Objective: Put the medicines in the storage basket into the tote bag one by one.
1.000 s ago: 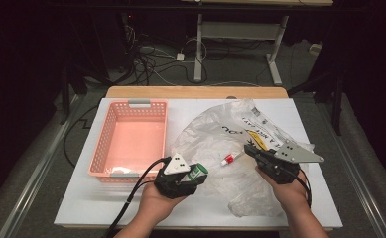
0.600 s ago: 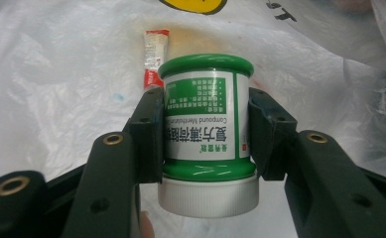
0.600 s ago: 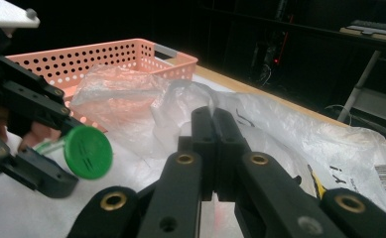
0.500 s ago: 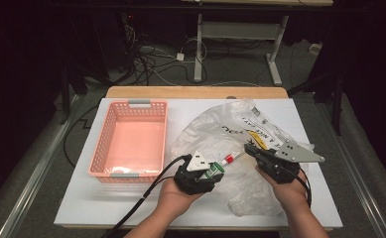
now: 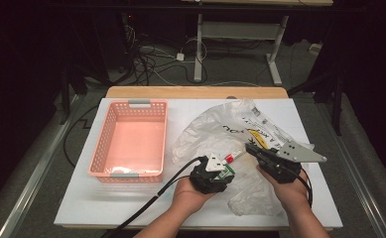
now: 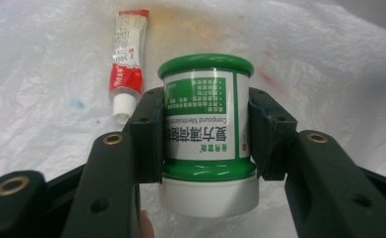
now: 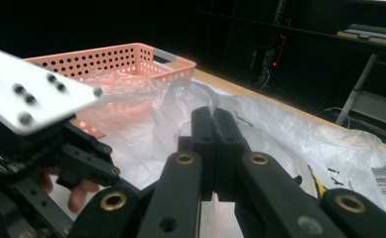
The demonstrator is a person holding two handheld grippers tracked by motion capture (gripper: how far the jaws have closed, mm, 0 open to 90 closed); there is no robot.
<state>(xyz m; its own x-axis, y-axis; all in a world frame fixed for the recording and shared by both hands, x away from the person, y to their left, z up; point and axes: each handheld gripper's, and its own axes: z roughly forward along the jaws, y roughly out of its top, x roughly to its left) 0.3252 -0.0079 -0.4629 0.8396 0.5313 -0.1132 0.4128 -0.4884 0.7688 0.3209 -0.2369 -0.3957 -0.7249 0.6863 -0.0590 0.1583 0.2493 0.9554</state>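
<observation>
My left gripper (image 5: 224, 171) (image 6: 205, 126) is shut on a green jar (image 5: 228, 172) (image 6: 205, 99) with a white cap and a printed label. The jaws press on its two sides and hold it over the crumpled clear plastic bag (image 5: 205, 130) (image 6: 304, 59). A small red and white tube (image 5: 232, 157) (image 6: 127, 64) lies on the bag just beyond the jar. My right gripper (image 5: 250, 148) (image 7: 213, 117) is shut, its tips pinching the film of the plastic bag (image 7: 289, 129) at its raised edge.
A pink perforated basket (image 5: 129, 104) (image 7: 116, 57) stands on the white table (image 5: 106, 208) to the left of the bag. The bag carries printed labels at its far right. Dark floor with cables and a desk frame lies beyond the table.
My left gripper has moved right and slightly down with the green jar, from beside the basket to over the bag, close to the right gripper. The right gripper has stayed put.
</observation>
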